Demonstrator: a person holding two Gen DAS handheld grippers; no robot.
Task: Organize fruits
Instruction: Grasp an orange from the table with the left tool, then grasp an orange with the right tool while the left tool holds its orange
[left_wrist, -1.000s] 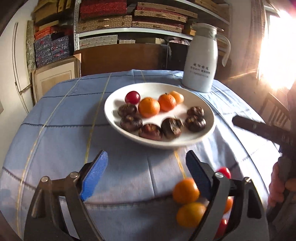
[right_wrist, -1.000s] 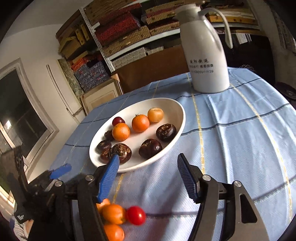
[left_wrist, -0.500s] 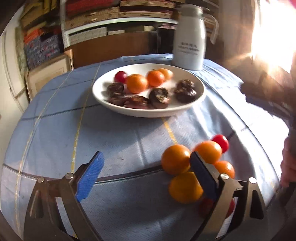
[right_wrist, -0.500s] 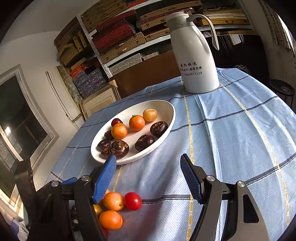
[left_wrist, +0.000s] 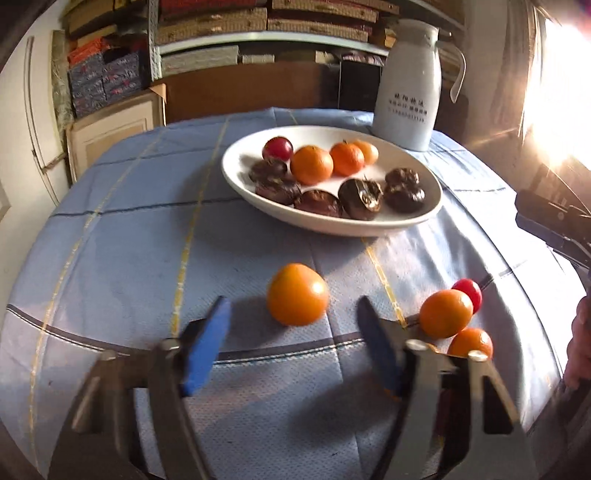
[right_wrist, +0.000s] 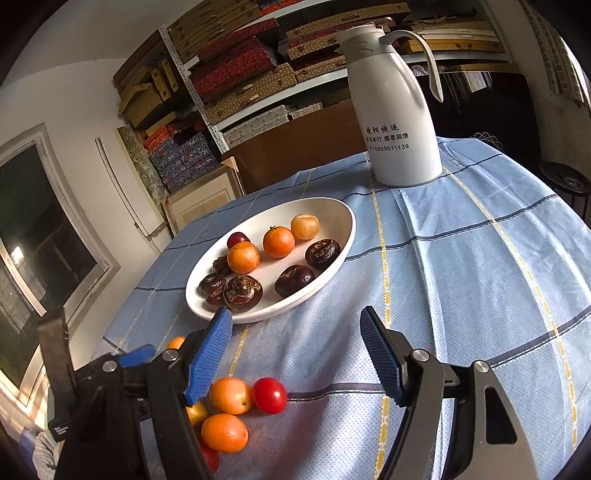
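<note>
The left tool (left_wrist: 293, 345) gapes wide and empty; an orange (left_wrist: 297, 294) lies on the table (left_wrist: 129, 236) just beyond its tips. The right tool (right_wrist: 295, 352) is equally wide, holding nothing. More fruit (right_wrist: 231, 396) clusters near-left of it, the plate (right_wrist: 332, 218) farther off.

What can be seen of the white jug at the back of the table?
The white jug stands upright on the blue checked tablecloth, just behind the far end of the white plate, seemingly not touching it. It looks like smooth plastic: a tall body narrowing toward the top, a lid with a spout, and a long curved handle attached at the top with its lower end free. Dark printed characters and a number mark its front. Neither gripper is near it.
</note>
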